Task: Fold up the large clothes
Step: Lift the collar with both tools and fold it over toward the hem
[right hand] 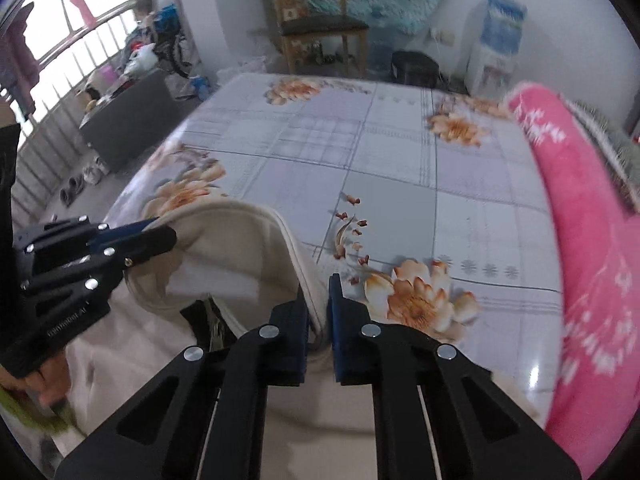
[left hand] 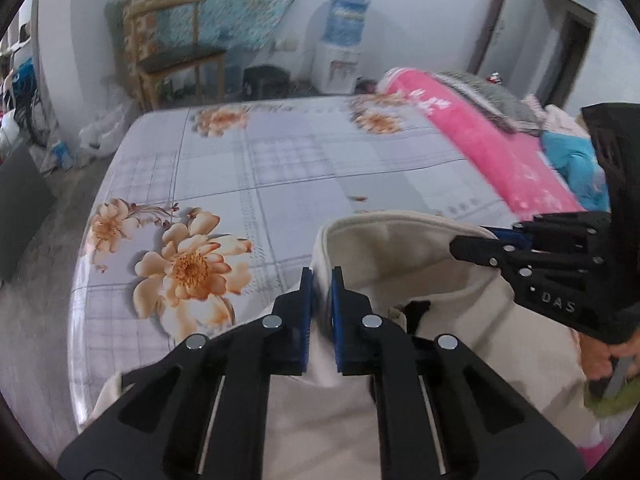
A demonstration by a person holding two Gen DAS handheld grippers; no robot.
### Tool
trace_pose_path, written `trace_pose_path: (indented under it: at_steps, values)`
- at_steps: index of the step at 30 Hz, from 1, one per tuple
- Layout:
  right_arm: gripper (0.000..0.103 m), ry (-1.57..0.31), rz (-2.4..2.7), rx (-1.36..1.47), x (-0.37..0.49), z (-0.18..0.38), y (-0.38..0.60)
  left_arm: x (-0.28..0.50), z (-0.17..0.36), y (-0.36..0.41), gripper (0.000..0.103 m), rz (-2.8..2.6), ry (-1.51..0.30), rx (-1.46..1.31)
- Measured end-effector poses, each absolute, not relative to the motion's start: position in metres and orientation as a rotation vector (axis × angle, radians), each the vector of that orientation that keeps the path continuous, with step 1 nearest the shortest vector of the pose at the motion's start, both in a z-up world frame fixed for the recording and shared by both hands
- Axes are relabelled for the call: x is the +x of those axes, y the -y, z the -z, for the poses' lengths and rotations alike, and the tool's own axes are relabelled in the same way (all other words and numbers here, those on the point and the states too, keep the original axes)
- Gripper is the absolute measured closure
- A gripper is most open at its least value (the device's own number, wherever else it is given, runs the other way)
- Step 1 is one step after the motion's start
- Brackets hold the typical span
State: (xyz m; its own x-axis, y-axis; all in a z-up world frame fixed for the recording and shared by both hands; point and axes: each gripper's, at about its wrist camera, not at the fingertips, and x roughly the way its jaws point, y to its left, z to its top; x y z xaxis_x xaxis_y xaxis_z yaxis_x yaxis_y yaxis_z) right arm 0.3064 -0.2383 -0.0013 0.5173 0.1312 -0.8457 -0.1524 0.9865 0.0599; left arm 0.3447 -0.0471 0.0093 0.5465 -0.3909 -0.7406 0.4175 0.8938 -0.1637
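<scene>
A cream garment (left hand: 400, 264) with a stand-up collar and a dark zipper hangs between my two grippers above the flowered bed sheet (left hand: 280, 168). My left gripper (left hand: 322, 280) is shut on the left side of the collar. My right gripper (right hand: 318, 288) is shut on the collar's right edge (right hand: 280, 236). The right gripper also shows in the left wrist view (left hand: 472, 246), and the left gripper shows in the right wrist view (right hand: 160, 232). The garment's lower part is hidden below the grippers.
A rolled pink blanket (right hand: 592, 240) lies along the right side of the bed (right hand: 360, 140), with grey and blue bedding (left hand: 572, 160) behind it. A wooden chair (left hand: 172, 52), a water dispenser (left hand: 340, 48) and a dark box (right hand: 128, 120) stand on the floor beyond.
</scene>
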Motion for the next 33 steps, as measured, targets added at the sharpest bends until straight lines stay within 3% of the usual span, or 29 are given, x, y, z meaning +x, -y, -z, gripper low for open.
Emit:
trace_pose_path:
  at_steps: [6,11,13,15,18,20,26,29,33]
  values:
    - [0.094,-0.946,-0.205,-0.138,0.235,-0.015,0.229,0.271,-0.032,0.043,0.096,0.57,-0.824,0.095]
    - [0.09,-0.95,-0.23,-0.211,0.184,0.006,0.223,0.22,-0.004,0.049,0.093,0.574,-0.849,0.2]
    - [0.078,-0.978,-0.232,-0.273,0.173,0.024,0.221,0.212,0.015,0.049,0.087,0.555,-0.889,0.22]
    - [0.068,-1.027,-0.228,-0.334,0.165,0.041,0.219,0.204,0.03,0.047,0.068,0.561,-0.945,0.225]
    - [0.065,-1.037,-0.232,-0.369,0.144,0.039,0.227,0.183,0.028,0.037,0.059,0.593,-0.926,0.236]
    - [0.065,-1.007,-0.269,-0.316,0.13,0.022,0.238,0.17,0.013,0.029,0.054,0.641,-0.872,0.221]
    - [0.066,-0.881,-0.35,-0.046,0.142,-0.034,0.254,0.171,-0.029,0.035,0.054,0.636,-0.718,0.143]
    - [0.079,-0.908,-0.376,0.033,0.173,-0.023,0.239,0.197,-0.018,0.058,0.061,0.573,-0.762,0.134]
    - [0.086,-1.022,-0.353,-0.005,0.199,0.026,0.214,0.226,0.026,0.073,0.066,0.481,-0.897,0.135]
